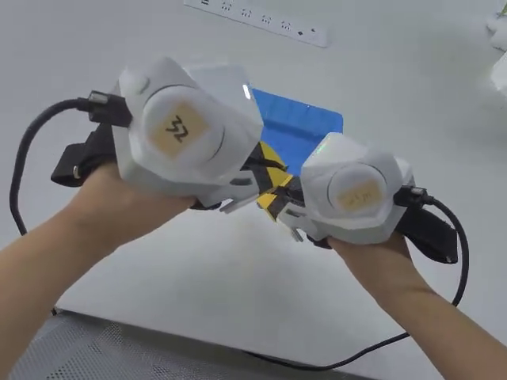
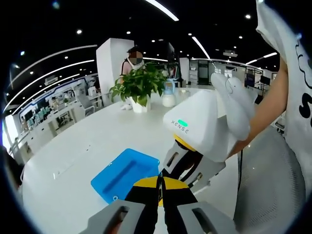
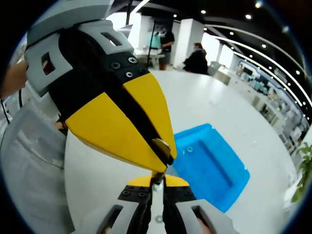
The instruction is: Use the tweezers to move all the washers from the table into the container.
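Observation:
My two grippers meet tip to tip above the white table (image 1: 238, 277), the left gripper (image 1: 257, 170) facing the right gripper (image 1: 287, 198). In the right gripper view the left gripper's yellow jaws are pressed together on a thin metal end of the tweezers (image 3: 163, 145). The right gripper (image 3: 156, 184) is shut on the same thin strip. In the left gripper view my left gripper (image 2: 160, 187) shows a thin sliver in its seam. The blue container (image 1: 305, 127) (image 3: 212, 168) (image 2: 122, 175) lies just beyond the tips, with one small washer (image 3: 189, 149) inside.
A white power strip (image 1: 261, 17) lies at the table's far edge. A grey mesh chair (image 1: 63, 348) sits below the near edge. Cables trail from both grippers. A potted plant (image 2: 139, 85) stands farther along the table, with a person behind it.

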{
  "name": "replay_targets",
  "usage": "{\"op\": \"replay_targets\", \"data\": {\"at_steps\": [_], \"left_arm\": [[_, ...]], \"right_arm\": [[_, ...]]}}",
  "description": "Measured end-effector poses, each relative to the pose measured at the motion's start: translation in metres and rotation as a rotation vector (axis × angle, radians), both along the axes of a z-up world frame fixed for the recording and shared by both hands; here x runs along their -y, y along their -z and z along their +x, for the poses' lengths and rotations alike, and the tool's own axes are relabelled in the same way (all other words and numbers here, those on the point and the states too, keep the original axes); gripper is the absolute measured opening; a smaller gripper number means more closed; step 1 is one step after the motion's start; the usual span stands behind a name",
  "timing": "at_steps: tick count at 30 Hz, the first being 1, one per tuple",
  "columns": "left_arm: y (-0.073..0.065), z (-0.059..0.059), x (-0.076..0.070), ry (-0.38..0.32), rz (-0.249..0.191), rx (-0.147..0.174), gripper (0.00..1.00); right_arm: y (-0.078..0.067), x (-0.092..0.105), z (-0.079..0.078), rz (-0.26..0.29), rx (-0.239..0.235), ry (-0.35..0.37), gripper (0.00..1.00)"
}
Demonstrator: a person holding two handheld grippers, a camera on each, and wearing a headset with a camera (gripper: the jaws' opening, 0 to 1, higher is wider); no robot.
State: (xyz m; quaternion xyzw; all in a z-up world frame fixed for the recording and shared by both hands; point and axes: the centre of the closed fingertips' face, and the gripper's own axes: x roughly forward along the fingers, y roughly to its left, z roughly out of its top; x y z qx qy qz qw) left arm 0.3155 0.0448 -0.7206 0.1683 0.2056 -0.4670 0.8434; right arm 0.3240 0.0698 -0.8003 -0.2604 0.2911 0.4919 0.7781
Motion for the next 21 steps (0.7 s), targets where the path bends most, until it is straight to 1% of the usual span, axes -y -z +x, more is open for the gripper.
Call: {"op": "replay_targets", "data": {"at_steps": [2,5,8,10,14,20,21], "left_arm": [[-0.006,0.003,-0.001,0.001,0.004,0.019,0.0],[-0.012,0.007,-0.002,0.006,0.01,0.047,0.0],[-0.018,0.012,-0.003,0.007,0.013,0.065,0.0],[-0.022,0.016,-0.003,0.005,0.015,0.078,0.0],[-0.027,0.025,-0.005,0.0,0.02,0.103,0.0],[-0.033,0.038,-0.006,-0.008,0.024,0.127,0.0],[-0.033,0.043,-0.006,-0.011,0.025,0.132,0.0]], "right_arm": [[-0.006,-0.002,0.005,0.004,0.018,0.001,0.03],[-0.015,-0.004,0.01,0.018,0.029,0.009,0.03],[-0.02,-0.006,0.016,0.027,0.042,0.012,0.03],[-0.025,-0.007,0.02,0.03,0.059,0.014,0.03],[-0.029,-0.009,0.032,0.033,0.086,0.019,0.03],[-0.035,-0.012,0.05,0.047,0.111,0.035,0.03],[-0.034,-0.012,0.053,0.048,0.113,0.039,0.03]]}}
